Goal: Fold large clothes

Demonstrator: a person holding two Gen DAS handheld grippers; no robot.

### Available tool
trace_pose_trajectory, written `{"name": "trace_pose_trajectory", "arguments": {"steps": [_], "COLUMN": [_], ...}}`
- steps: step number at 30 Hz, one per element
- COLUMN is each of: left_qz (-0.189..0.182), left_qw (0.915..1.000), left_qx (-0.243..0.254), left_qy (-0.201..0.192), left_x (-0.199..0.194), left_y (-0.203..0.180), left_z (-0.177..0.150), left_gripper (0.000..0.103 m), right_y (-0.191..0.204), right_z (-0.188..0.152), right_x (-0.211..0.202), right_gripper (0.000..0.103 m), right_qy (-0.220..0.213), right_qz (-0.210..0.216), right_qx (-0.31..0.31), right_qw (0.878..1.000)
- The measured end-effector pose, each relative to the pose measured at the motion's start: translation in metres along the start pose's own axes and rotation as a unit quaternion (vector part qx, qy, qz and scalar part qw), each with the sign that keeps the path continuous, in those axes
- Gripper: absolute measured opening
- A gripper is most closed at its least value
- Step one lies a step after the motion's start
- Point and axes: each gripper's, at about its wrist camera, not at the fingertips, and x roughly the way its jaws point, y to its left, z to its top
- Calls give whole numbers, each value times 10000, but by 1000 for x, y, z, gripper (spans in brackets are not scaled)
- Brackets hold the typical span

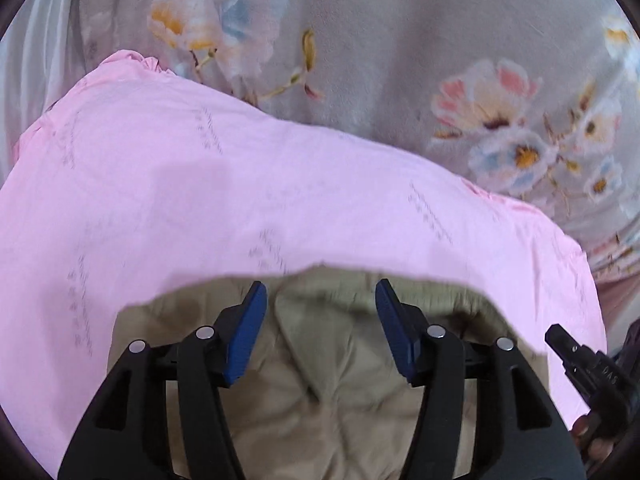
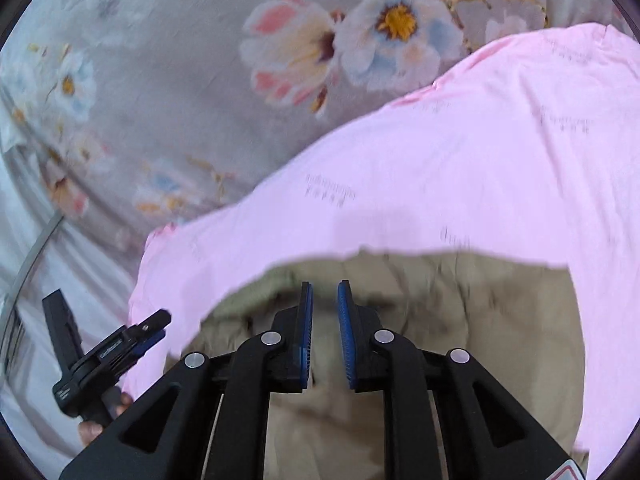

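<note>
On floral bedsheet (image 1: 360, 40): pink garment (image 1: 200, 184) folded, beige lining (image 1: 328, 380) exposed. Left gripper (image 1: 320, 304) released, wide apart; right gripper (image 2: 325, 300) slightly parted, grasping nothing.

surface: grey floral bedsheet (image 1: 360, 40) | left edge: white fabric (image 2: 48, 280) | light: soft, even

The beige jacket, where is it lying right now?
The beige jacket lies directly beneath both claws, at the bottom centre of each wrist view, on the pink sheet that wraps around its far edge, with the floral bedspread beyond.
</note>
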Motion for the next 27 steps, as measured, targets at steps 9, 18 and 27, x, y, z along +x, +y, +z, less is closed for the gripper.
{"name": "trace_pose_trajectory", "arguments": {"steps": [9,18,27], "left_qz": [261,862,1048], "left_qw": [9932,9877,9847], "left_qx": [92,1247,1385], "left_qy": [1127,373,155], "left_x": [90,86,93], "left_y": [-20,-28,-31], "left_z": [-11,-73,-78], "left_gripper": [41,41,41], "right_y": [15,11,5], "right_z": [-6,-56,-63], "right_x": [85,89,101], "right_gripper": [15,11,10], "right_qy": [735,699,687], "right_qz": [-601,-1386,-1465], "right_qx": [-794,-1987,-1993], "right_qw": [9923,9677,9665]}}
